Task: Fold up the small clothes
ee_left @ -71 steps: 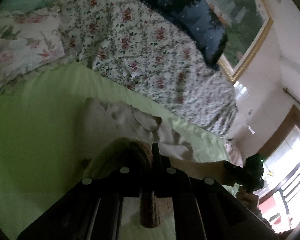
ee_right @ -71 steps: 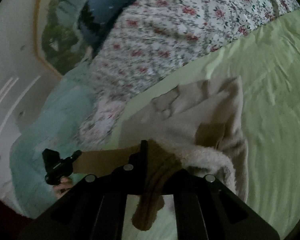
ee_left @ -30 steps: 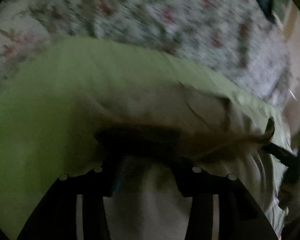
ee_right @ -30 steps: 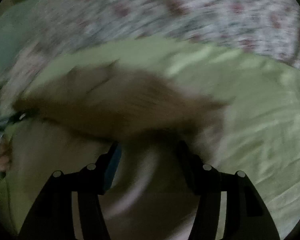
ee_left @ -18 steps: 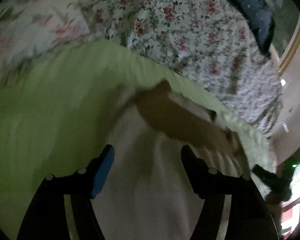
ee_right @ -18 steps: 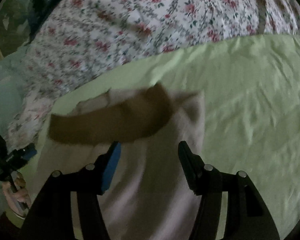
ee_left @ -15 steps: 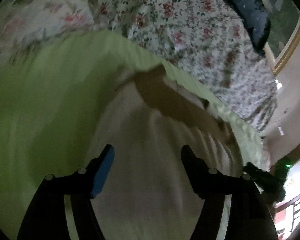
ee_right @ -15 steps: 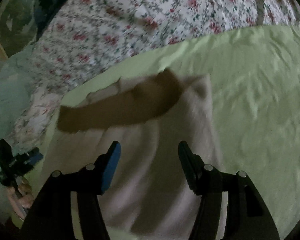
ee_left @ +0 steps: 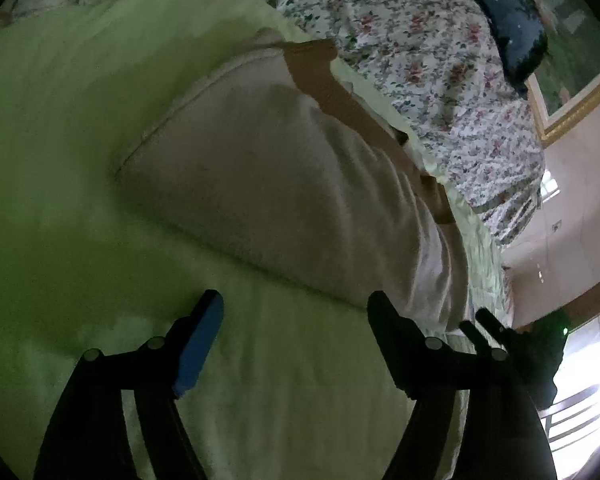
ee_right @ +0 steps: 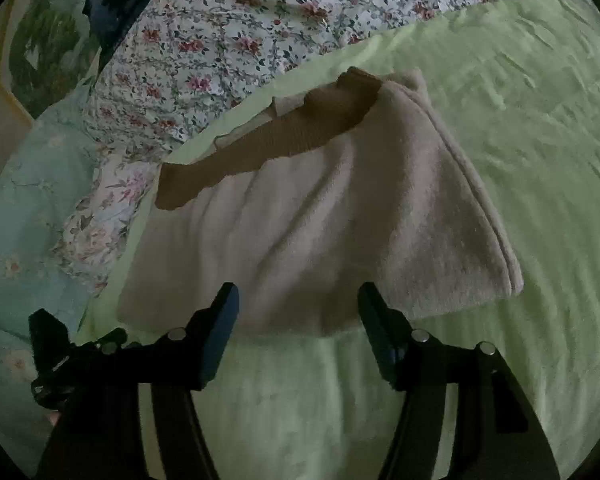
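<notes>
A small beige fleece garment with a brown ribbed waistband lies folded over on the green bed sheet. My left gripper is open and empty, just short of the garment's near edge. In the right wrist view the same garment lies flat with its brown band at the far side. My right gripper is open and empty at the near edge. The other gripper shows at the left edge of the right wrist view and at the right in the left wrist view.
A floral quilt and a dark blue pillow lie piled behind the garment. A teal floral pillow lies at the left. A gold-framed picture hangs on the wall. Green sheet stretches to the right of the garment.
Both grippers held the brown waistband up, carried it over the garment, opened and let it drop. They have since drawn back to the near edge, empty.
</notes>
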The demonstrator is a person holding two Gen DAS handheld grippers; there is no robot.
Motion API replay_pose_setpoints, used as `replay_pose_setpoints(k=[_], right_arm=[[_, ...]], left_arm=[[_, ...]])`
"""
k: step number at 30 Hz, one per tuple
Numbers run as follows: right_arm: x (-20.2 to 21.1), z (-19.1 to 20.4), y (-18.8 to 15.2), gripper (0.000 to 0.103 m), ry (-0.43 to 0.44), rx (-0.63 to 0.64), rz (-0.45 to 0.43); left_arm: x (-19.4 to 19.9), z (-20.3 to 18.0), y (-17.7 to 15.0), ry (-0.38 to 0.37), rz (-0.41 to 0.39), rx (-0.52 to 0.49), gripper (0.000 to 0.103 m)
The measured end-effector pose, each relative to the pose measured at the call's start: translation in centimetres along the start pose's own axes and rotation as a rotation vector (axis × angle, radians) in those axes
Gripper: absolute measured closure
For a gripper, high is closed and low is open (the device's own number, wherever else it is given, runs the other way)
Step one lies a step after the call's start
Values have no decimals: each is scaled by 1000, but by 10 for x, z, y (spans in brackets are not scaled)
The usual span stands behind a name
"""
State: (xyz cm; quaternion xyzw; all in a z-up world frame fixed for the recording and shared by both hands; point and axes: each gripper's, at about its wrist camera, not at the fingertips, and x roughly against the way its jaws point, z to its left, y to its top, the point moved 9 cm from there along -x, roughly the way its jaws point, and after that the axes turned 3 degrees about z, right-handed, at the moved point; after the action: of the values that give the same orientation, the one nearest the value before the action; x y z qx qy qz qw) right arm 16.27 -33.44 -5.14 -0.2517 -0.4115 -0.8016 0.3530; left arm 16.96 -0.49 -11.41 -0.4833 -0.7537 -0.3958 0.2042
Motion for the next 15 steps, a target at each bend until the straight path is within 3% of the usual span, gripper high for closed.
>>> replay_pose_setpoints(k=[6,15], right_arm=[[2,-1,-8,38,6,-20,12],[-4,6,-7,37,23,-11,21]], left_arm=[[-5,13,17,29,-53,51,23],[-20,39,79,85,-173,145,24]])
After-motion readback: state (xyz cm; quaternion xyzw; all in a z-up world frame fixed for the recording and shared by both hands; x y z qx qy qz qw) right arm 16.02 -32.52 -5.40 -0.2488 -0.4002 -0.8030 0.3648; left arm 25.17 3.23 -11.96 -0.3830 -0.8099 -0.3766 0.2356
